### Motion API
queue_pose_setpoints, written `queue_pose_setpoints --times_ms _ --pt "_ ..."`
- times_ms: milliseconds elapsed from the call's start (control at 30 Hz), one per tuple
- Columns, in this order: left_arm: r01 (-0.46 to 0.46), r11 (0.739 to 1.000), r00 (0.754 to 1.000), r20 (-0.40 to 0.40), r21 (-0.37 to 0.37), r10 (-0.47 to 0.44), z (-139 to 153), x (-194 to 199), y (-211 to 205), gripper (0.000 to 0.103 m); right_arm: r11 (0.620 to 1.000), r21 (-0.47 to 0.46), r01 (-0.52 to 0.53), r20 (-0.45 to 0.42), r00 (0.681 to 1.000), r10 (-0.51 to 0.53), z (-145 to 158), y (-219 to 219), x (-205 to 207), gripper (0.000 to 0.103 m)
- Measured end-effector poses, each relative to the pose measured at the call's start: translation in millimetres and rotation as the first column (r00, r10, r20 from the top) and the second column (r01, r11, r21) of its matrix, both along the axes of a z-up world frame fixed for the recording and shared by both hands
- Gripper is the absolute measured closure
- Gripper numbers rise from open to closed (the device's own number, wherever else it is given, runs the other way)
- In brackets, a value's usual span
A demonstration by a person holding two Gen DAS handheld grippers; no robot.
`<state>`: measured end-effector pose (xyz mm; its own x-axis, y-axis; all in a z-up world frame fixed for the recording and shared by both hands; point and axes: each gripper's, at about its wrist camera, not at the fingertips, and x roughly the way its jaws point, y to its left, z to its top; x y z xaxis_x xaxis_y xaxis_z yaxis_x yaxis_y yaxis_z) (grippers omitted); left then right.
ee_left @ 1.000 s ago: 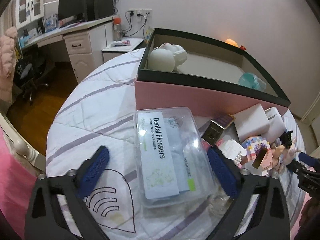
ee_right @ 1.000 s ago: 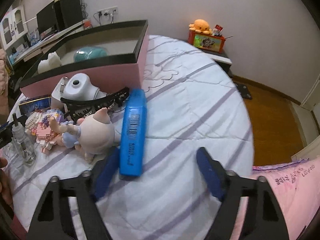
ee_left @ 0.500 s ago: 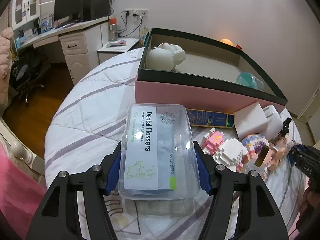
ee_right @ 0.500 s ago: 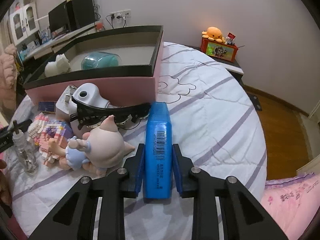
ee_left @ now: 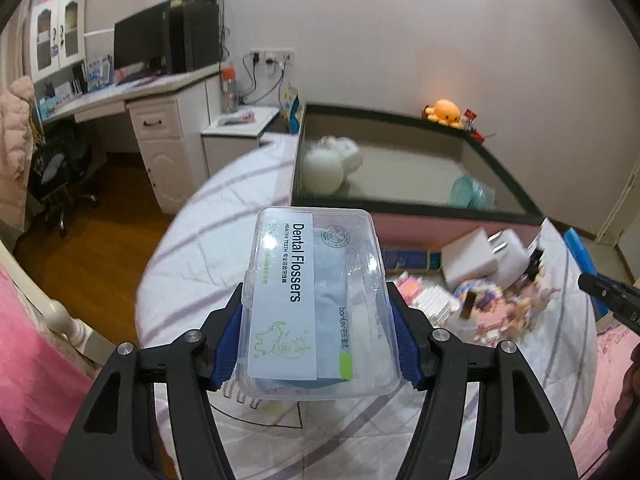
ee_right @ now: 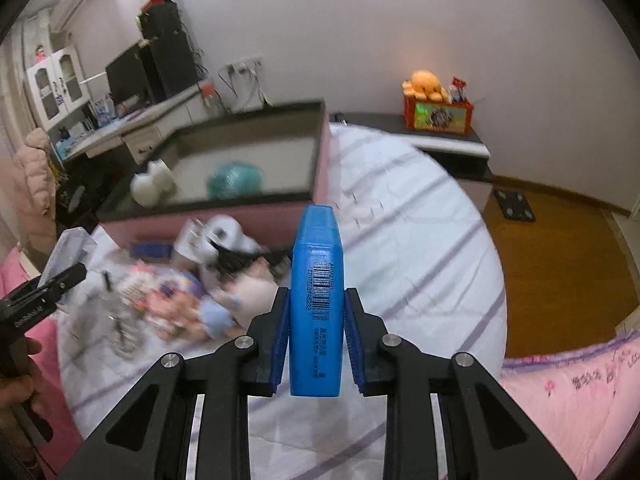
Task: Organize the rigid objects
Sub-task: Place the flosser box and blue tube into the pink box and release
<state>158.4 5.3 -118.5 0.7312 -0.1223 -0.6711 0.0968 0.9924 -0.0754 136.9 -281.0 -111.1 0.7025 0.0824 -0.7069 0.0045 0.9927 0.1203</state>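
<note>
Left wrist view shows the left hand-held gripper [ee_left: 318, 344] closed on one clear plastic box [ee_left: 320, 300], its blue pads pressing both long sides and holding it above the bed [ee_left: 192, 248]. The label reads "Dental Flossers", with "HEALTH TEETH" in small letters and a brand that looks like "bonler". Behind it lies one large pink box with a dark rim [ee_left: 400, 216]; inside are two pale round things close together [ee_left: 330, 162] and one teal thing [ee_left: 472, 194]. Only this view shows one white plug adapter [ee_left: 484, 256] beside the blurred pile of small toys [ee_left: 480, 304].

Right wrist view shows the right hand-held gripper [ee_right: 316, 322] shut tight on one blue flat case [ee_right: 316, 304], held on its narrow edge off the bed, with one barcode on top; the digits are too small to read. Only this view shows one red box [ee_right: 438, 118] under the orange plush octopus [ee_right: 426, 84], and one dark scale on the floor [ee_right: 516, 206].
</note>
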Motion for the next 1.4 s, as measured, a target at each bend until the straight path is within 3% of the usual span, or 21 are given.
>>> queue_pose_setpoints --times_ms 300,567,900,1233,1267,1300,1333,1400 --pt "0.02 1.0 0.994 0.105 0.023 -0.023 46.7 15.3 -9.9 0.038 0.995 -0.007 -0.1 0.099 0.99 0.1 46.0 37.4 29.1 0.077" --pt "0.051 0.998 0.987 0.152 0.045 -0.057 66.0 59.3 -34.0 0.038 0.989 -0.001 -0.146 0.092 0.985 0.145 52.8 52.4 91.2 0.077" --pt "0.1 0.994 0.993 0.049 0.053 -0.103 38.7 144.9 -74.6 0.038 0.988 -0.01 -0.151 -0.013 0.988 0.151 24.8 52.0 160.4 0.077" --pt "0.127 0.987 0.989 -0.089 0.093 -0.119 3.0 178.8 -96.7 0.036 0.99 -0.023 -0.137 -0.12 0.984 0.133 -5.2 44.6 188.2 0.076" --pt "0.128 0.987 0.989 -0.09 0.101 -0.119 2.5 177.7 -96.7 0.031 0.99 -0.02 -0.137 -0.12 0.984 0.134 -5.2 44.5 188.5 0.074" --pt "0.128 0.986 0.989 -0.085 0.103 -0.119 3.3 175.5 -96.7 0.027 0.991 -0.015 -0.135 -0.119 0.984 0.132 -4.6 43.6 188.3 0.064" --pt "0.125 0.987 0.99 -0.078 0.101 -0.117 4.7 173.9 -95.8 0.017 0.991 -0.015 -0.13 -0.118 0.985 0.128 -4.2 42.8 187.7 0.047" --pt "0.101 0.989 0.994 -0.048 0.108 -0.096 11.4 166.9 -92.2 0.01 0.993 -0.004 -0.117 -0.102 0.988 0.116 -1.6 40.5 184.4 0.032"
